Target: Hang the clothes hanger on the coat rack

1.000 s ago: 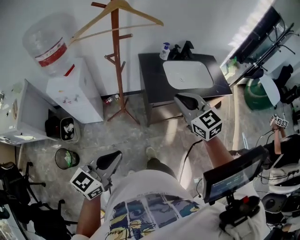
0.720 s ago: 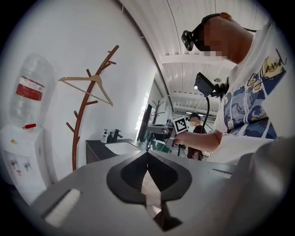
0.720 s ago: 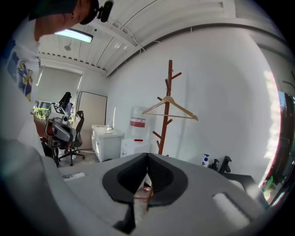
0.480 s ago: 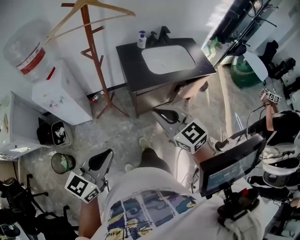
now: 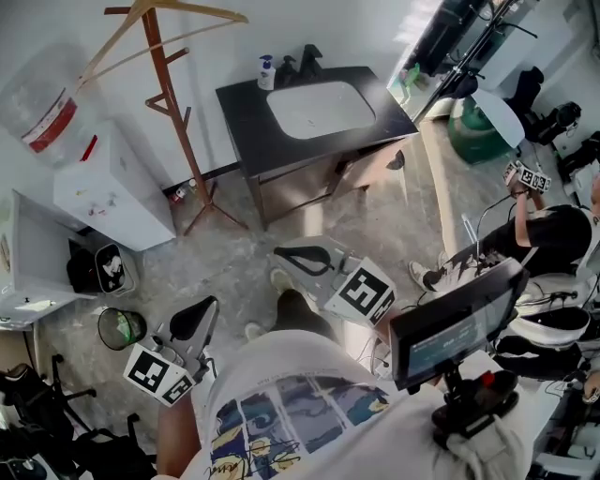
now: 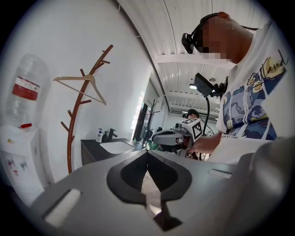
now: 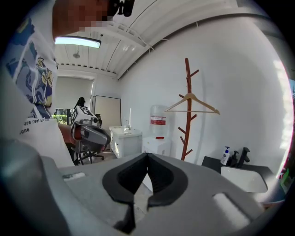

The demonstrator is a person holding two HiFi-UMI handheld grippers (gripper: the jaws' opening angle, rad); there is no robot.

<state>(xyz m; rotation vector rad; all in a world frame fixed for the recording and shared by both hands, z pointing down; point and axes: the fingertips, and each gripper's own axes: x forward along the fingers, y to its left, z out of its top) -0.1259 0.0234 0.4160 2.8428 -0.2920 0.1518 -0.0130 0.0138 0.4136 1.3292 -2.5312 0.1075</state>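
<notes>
A pale wooden clothes hanger (image 5: 159, 23) hangs on top of the brown wooden coat rack (image 5: 173, 122) by the white wall; it also shows as the hanger (image 6: 79, 86) on the rack (image 6: 76, 133) and as the hanger (image 7: 191, 104) on the rack (image 7: 187, 110). My left gripper (image 5: 208, 309) is low at the left, shut and holding nothing. My right gripper (image 5: 286, 258) sits close in front of my body, shut and holding nothing. Both are far from the rack. In the gripper views the jaws of the left gripper (image 6: 147, 154) and the right gripper (image 7: 147, 156) meet at their tips.
A water dispenser (image 5: 89, 178) with a bottle stands left of the rack. A black vanity with a white sink (image 5: 319, 108) is on the rack's right. A bin (image 5: 120, 328) and office chairs are at lower left. A monitor (image 5: 455, 323) and a seated person (image 5: 534, 234) are at right.
My right gripper has drawn back from near the vanity toward my body. The view has swung, so rack and vanity sit further left. The left gripper barely moved.
</notes>
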